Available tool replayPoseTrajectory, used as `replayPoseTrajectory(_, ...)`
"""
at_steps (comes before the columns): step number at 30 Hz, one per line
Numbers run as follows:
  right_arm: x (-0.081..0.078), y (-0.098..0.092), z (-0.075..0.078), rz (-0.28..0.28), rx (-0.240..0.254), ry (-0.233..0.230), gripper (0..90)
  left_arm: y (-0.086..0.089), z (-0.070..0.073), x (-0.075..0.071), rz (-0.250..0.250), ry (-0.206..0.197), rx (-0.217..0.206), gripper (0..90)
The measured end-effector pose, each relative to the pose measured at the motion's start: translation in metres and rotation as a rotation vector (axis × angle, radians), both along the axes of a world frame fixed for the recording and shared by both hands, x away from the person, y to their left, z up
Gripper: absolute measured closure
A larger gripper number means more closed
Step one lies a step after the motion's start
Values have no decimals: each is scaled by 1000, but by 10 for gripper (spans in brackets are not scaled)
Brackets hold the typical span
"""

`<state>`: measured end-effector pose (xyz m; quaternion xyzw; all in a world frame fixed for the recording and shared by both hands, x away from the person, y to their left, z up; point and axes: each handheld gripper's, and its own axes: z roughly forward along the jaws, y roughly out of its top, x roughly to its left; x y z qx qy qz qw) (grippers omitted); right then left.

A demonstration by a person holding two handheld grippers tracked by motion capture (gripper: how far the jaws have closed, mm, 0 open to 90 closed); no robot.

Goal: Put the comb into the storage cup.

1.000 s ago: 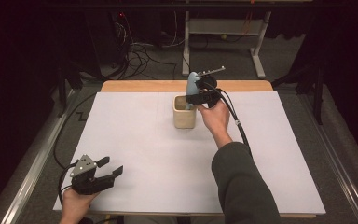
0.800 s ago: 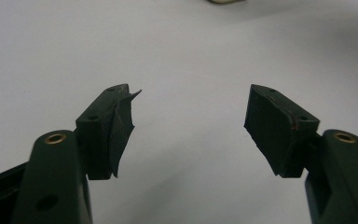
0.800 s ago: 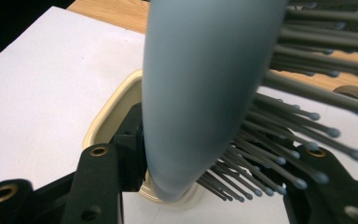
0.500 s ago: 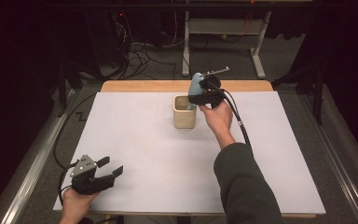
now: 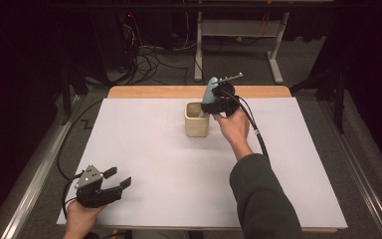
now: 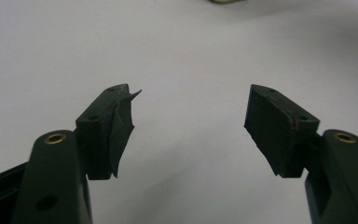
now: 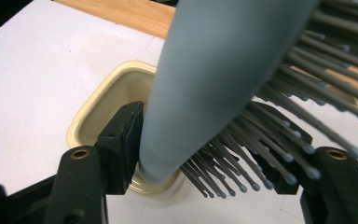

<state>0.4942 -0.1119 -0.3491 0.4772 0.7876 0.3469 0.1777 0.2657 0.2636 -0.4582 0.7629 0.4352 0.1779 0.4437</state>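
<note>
A light blue-grey hairbrush [image 5: 210, 89] [image 7: 214, 70] stands steeply over a cream cup [image 5: 197, 127] at the back middle of the white table, its rounded lower end at the cup's rim [image 7: 88, 116]. My right gripper [image 5: 210, 107] [image 7: 205, 116] is around the brush, and its jaws have just been opening. The brush's smooth back lies beside one pad and its bristles reach toward the other. My left gripper [image 5: 119, 178] [image 6: 191, 93] rests near the table's front left corner, open, with nothing between its pads.
The white tabletop [image 5: 154, 164] stretches between the two hands, with a wooden strip [image 5: 154, 91] along its far edge. Cables [image 5: 154, 59] and a metal stand [image 5: 238, 35] sit on the dark floor beyond. A black cable [image 5: 258, 139] trails from the right gripper.
</note>
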Motion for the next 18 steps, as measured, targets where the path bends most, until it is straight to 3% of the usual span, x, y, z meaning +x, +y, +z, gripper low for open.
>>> replayPoseTrajectory(8,-4,0,2,10,-8,-14,382,0,0,0,2,-3,2,326)
replayPoseTrajectory(10,-6,-1,1,20,12,-36,386,0,0,0,2,1,3,326)
replayPoseTrajectory(18,-11,-13,0,14,36,-39,380,0,0,0,2,0,4,326)
